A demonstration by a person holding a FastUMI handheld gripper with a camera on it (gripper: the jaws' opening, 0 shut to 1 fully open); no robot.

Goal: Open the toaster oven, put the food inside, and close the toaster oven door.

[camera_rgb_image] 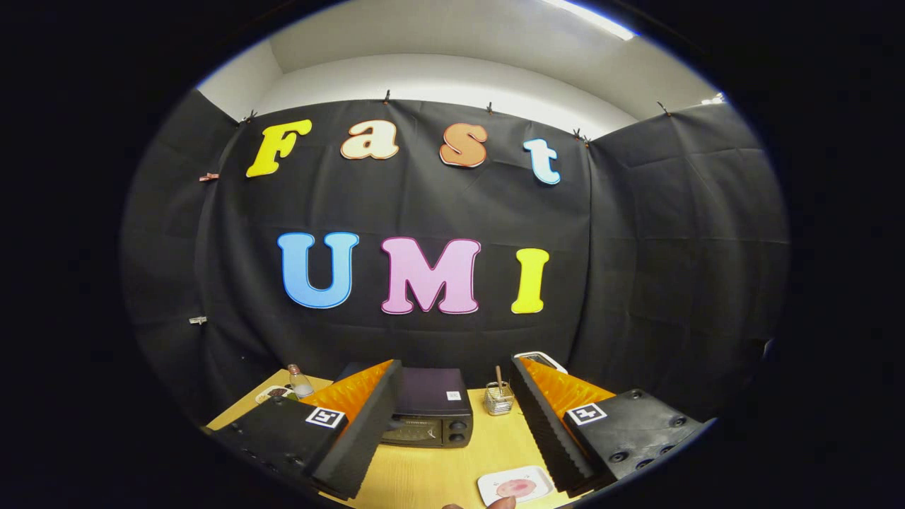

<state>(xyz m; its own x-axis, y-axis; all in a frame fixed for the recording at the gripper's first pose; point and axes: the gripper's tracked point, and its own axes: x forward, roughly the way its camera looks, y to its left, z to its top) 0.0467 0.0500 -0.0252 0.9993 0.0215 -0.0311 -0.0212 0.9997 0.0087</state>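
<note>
A black toaster oven (430, 411) stands on the wooden table (431, 474) beyond my fingers, partly behind the left finger. Its door looks shut, with two knobs on the right of its front. A white plate (515, 486) with a pink piece of food (516, 488) lies near the table's front, just inside the right finger. My gripper (452, 431) is held high above the table and is open, with nothing between the orange-and-black fingers (360, 424). A fingertip (500, 503) of a person's hand touches the plate's near edge.
A small wire basket (499, 399) holding a stick stands right of the oven. A glass bottle (300, 382) and a small dish (274, 392) sit at the table's far left. A white-rimmed object (541, 360) lies behind the right finger. Black cloth walls close in the table.
</note>
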